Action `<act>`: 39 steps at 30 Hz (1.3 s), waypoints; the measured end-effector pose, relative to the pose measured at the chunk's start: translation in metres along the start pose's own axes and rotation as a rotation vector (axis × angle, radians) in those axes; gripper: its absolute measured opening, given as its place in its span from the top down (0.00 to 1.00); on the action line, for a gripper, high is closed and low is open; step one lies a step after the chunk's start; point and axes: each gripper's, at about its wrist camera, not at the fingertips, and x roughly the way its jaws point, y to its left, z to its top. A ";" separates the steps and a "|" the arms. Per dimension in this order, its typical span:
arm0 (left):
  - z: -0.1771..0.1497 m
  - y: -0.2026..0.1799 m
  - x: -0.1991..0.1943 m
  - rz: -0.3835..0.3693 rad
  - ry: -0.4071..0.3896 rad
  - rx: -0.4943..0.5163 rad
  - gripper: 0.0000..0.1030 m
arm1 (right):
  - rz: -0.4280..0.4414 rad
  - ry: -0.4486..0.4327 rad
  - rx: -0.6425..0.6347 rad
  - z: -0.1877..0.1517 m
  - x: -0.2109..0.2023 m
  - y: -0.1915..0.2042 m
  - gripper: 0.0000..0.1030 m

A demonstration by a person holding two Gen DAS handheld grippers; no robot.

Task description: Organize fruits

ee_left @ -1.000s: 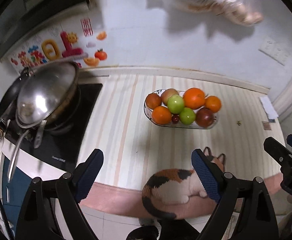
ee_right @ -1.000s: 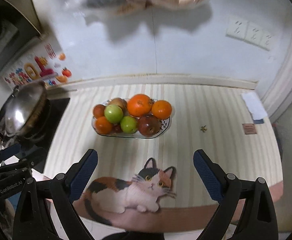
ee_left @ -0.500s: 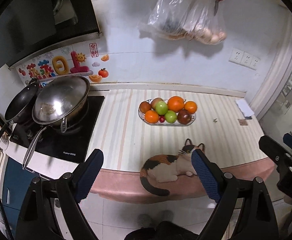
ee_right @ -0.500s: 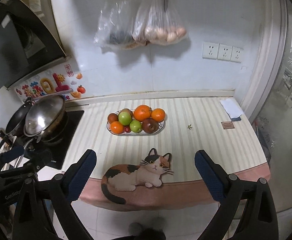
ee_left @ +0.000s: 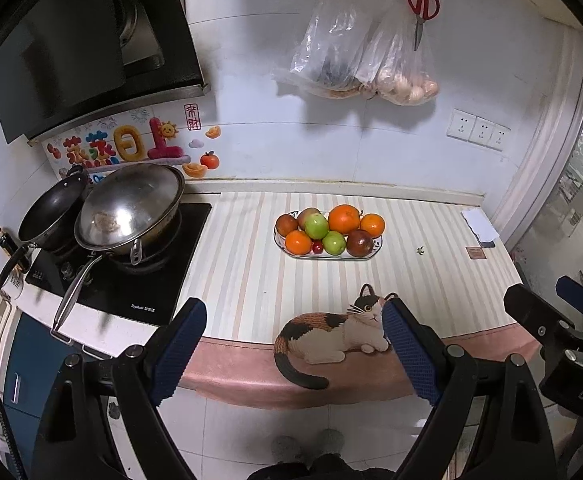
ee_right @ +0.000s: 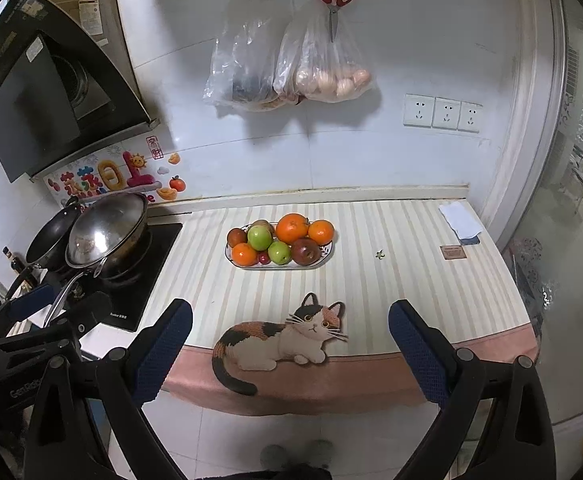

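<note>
Counter inventory, left to right, left-wrist view.

1. Wok (ee_left: 129, 208), steel, on the hob (ee_left: 131, 280) at middle left; dark pan (ee_left: 53, 216) touching it on its left. Not part of the job.
2. Left claw (ee_left: 291, 340), lower centre: jaws wide, nothing between them, held off the counter's (ee_left: 243, 264) front edge.
3. Plate (ee_left: 377, 244) of fruit, centre of frame on the striped counter, well apart from both claws. Load: oranges (ee_left: 344, 219), green apples (ee_left: 316, 226), dark red apple (ee_left: 359, 243), one small red fruit (ee_left: 317, 246), all heaped and touching.
4. Cat mat (ee_left: 331, 336), lower centre, at the counter's edge.
5. Bags (ee_left: 355, 60) and scissors (ee_left: 422, 4), hung on the wall, upper right.
6. Right claw (ee_right: 289, 340), seen in its own view: jaws wide, empty, likewise back from the counter.

Judgement: the fruit looked already gathered, so the job seemed at or near its end, or not begun; which, cannot tell. Handling note: should any piece be taken, come down from above on a top fruit, since pulling a lower one could roll the heap off the shallow plate.
</note>
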 end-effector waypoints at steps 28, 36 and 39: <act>0.045 -0.007 0.119 0.084 0.088 -0.021 0.01 | -0.013 0.090 -0.008 0.052 0.146 -0.016 0.02; 0.045 -0.005 0.133 0.085 0.113 -0.016 0.01 | -0.021 0.117 0.007 0.051 0.170 -0.020 0.02; 0.046 -0.005 0.134 0.082 0.115 -0.015 0.01 | -0.022 0.122 0.012 0.052 0.173 -0.021 0.02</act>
